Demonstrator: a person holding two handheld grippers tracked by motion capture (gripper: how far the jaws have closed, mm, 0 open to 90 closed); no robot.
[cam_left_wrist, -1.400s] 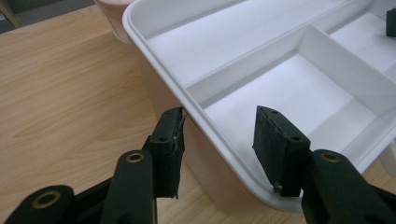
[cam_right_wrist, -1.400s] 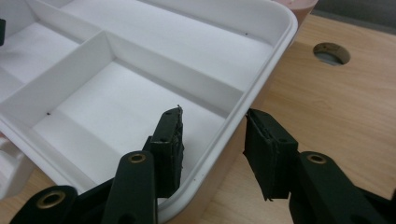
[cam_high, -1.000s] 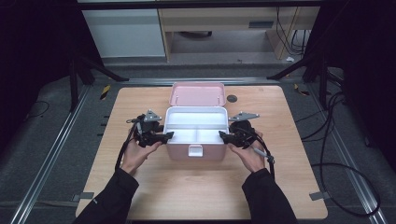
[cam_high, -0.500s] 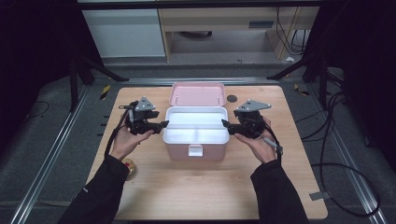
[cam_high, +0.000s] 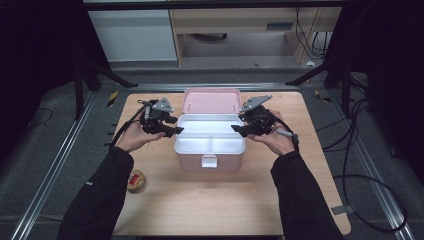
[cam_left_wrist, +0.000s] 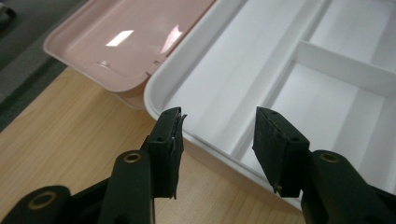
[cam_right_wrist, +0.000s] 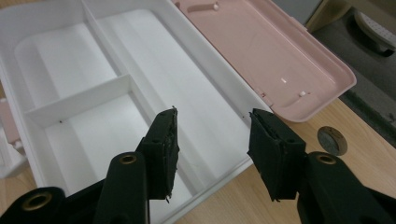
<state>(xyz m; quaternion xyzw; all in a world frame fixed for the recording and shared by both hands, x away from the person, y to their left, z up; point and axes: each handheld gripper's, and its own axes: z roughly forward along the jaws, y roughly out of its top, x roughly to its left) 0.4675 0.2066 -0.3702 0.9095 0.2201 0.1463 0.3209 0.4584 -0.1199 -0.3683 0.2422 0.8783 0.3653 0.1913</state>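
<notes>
Two grippers flanked the tray (cam_high: 210, 137) sitting in the open pink box (cam_high: 210, 162): my left gripper (cam_high: 172, 131) at its left end, my right gripper (cam_high: 239, 129) at its right, jaws half apart, just closing, gripping nothing.

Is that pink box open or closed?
Open: the pink box has its lid laid back flat, baring the white tray.

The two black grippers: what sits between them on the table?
In the high view, the left gripper and right gripper flank a pink box holding a white divided tray, its lid lying open behind.
</notes>
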